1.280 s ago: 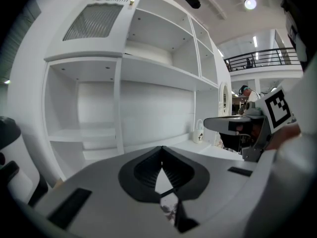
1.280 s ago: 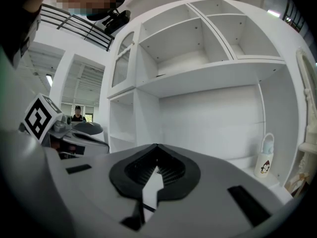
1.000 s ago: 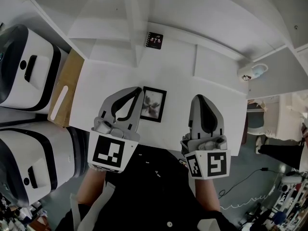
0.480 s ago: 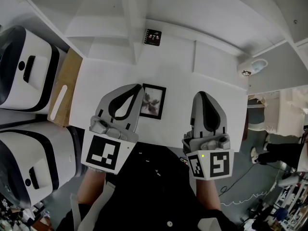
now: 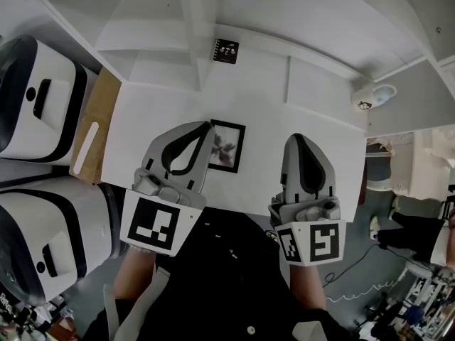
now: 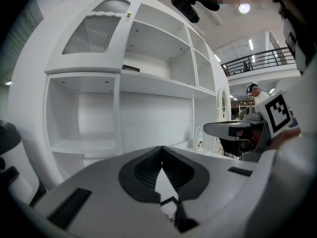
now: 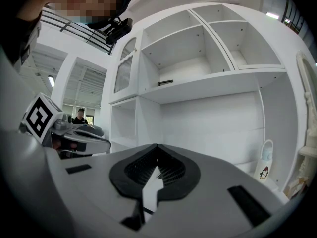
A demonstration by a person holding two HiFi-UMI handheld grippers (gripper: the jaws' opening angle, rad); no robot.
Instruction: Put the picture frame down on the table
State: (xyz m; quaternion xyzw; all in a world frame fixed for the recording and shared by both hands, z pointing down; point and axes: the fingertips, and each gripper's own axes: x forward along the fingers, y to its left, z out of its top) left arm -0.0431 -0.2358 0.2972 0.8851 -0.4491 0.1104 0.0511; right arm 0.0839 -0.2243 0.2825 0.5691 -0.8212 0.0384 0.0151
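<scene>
A black picture frame (image 5: 227,146) with a pale print lies flat on the white table (image 5: 156,112), between my two grippers. My left gripper (image 5: 207,127) is shut with nothing in it. Its tip hangs over the frame's upper left corner. In the left gripper view (image 6: 161,149) the jaws meet, and a corner of the frame (image 6: 171,205) shows through the gap below them. My right gripper (image 5: 297,140) is also shut and empty, to the right of the frame and apart from it. In the right gripper view (image 7: 156,147) its jaws point at the shelves.
A white shelf unit (image 5: 213,13) rises behind the table and carries a small black photo (image 5: 226,51). A white mug (image 5: 370,99) stands at the far right. A wooden board (image 5: 91,130) and two white-and-black appliances (image 5: 35,98) lie left of the table.
</scene>
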